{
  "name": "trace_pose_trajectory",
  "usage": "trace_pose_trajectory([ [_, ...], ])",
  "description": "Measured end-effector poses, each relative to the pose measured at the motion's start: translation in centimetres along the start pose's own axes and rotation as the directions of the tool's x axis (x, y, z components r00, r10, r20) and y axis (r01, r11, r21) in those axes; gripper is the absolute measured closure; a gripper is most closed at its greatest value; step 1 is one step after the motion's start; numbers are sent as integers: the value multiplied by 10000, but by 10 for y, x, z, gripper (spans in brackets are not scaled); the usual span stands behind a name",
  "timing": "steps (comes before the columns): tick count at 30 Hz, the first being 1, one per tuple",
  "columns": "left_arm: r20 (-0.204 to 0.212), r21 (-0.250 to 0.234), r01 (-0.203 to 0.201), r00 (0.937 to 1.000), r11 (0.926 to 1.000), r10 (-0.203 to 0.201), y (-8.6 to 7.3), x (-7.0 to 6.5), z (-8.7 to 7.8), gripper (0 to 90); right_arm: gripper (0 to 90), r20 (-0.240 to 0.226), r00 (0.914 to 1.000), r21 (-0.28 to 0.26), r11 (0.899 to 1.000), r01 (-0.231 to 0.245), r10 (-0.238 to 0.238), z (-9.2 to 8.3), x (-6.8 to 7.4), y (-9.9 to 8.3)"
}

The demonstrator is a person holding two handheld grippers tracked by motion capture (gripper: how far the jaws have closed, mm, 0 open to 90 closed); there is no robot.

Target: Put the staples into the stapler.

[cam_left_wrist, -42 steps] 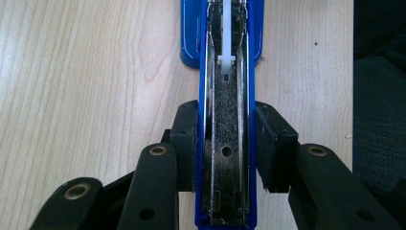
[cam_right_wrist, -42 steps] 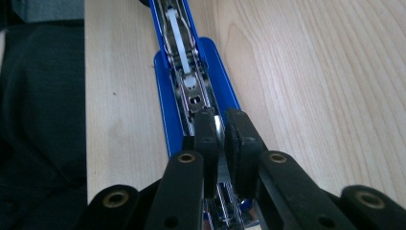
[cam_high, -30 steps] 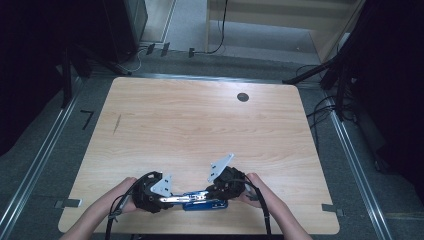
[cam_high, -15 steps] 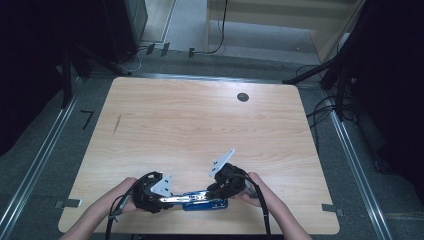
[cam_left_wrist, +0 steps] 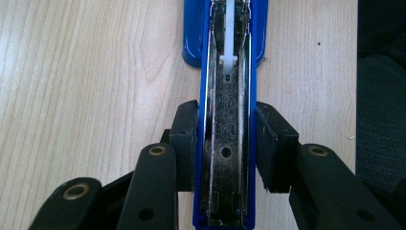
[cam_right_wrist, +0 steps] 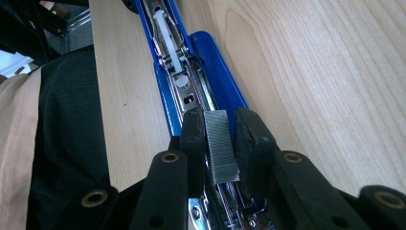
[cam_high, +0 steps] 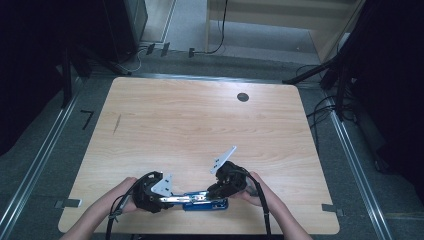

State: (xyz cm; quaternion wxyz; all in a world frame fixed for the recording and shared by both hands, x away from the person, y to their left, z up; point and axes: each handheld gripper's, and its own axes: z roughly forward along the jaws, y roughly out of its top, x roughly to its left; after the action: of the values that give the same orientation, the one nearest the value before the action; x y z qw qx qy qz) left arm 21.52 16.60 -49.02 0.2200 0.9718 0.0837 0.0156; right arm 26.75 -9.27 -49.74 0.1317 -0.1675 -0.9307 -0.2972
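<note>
A blue stapler [cam_high: 200, 199] lies opened flat near the table's front edge, its metal magazine [cam_left_wrist: 227, 143] facing up. My left gripper [cam_high: 171, 198] is shut on the stapler's sides [cam_left_wrist: 227, 143], with one pad [cam_left_wrist: 184, 139] against each blue flank. My right gripper [cam_high: 215, 194] comes in from the other end, tilted down over the magazine [cam_right_wrist: 184, 91]. It is shut on a short grey strip of staples [cam_right_wrist: 220, 146], held just above the open channel. A white pusher piece [cam_right_wrist: 167, 40] sits farther along the track.
The light wooden table [cam_high: 200, 130] stretches away beyond the hands, with a dark round hole [cam_high: 243, 97] at the far right. The front edge runs right beside the stapler, and the person's lap [cam_right_wrist: 67, 143] lies below it. Cables trail on the floor [cam_high: 325, 107].
The right gripper has tipped slightly over the stapler. The left gripper and the stapler have kept still.
</note>
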Motion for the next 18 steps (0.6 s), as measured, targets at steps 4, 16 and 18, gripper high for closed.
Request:
trace_pose_trajectory([
  [4,-20,8,-24,10000,10000,24,0,0,0,655,788,60,9998,-211,9996,194,-192,-2,1,0],
  [16,-47,9,-34,10000,10000,35,1,0,0,654,792,433,9965,-109,9973,727,-721,-6,7,0],
  [18,-42,9,-37,10000,10000,37,0,0,0,654,792,423,9947,-82,9956,938,-934,-9,10,0],
])
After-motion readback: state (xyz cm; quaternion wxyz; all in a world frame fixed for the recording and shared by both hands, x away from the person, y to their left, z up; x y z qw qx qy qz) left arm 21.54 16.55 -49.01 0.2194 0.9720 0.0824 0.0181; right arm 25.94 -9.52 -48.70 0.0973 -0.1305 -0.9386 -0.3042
